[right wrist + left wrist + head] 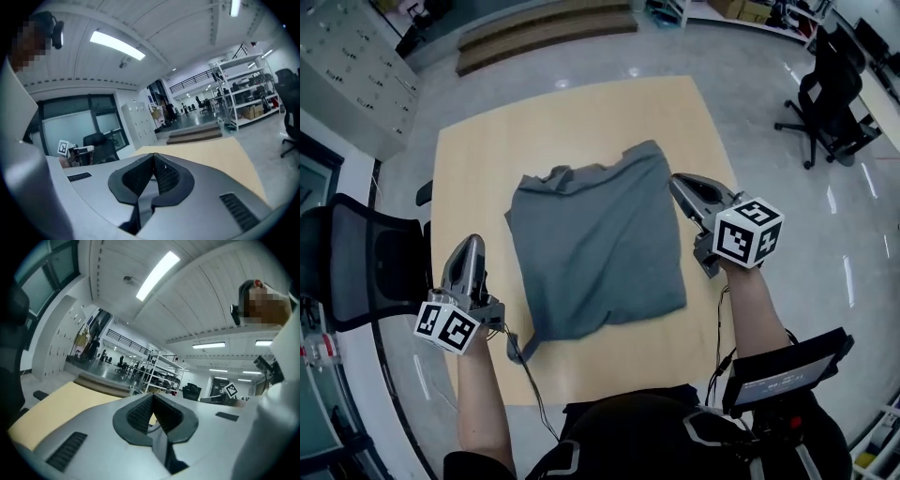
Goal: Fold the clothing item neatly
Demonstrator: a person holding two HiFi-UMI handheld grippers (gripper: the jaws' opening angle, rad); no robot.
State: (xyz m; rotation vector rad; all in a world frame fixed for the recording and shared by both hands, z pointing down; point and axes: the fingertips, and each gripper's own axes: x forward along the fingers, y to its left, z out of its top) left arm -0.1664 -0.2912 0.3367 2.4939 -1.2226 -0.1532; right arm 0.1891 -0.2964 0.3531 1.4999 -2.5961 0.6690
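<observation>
A grey T-shirt (595,248) lies folded into a rough rectangle in the middle of the light wooden table (473,169), collar towards the far edge. My left gripper (472,241) hovers to the left of the shirt, apart from it. Its jaws are shut with nothing between them (152,397). My right gripper (674,179) hangs beside the shirt's far right corner, also shut and empty (153,157). Both gripper views look out level over the room, and the shirt shows in neither.
A black mesh chair (366,262) stands against the table's left side. Another black office chair (830,94) is on the floor at the far right. Dark steps (544,33) lie beyond the table. A thin cable (530,375) trails over the near table edge.
</observation>
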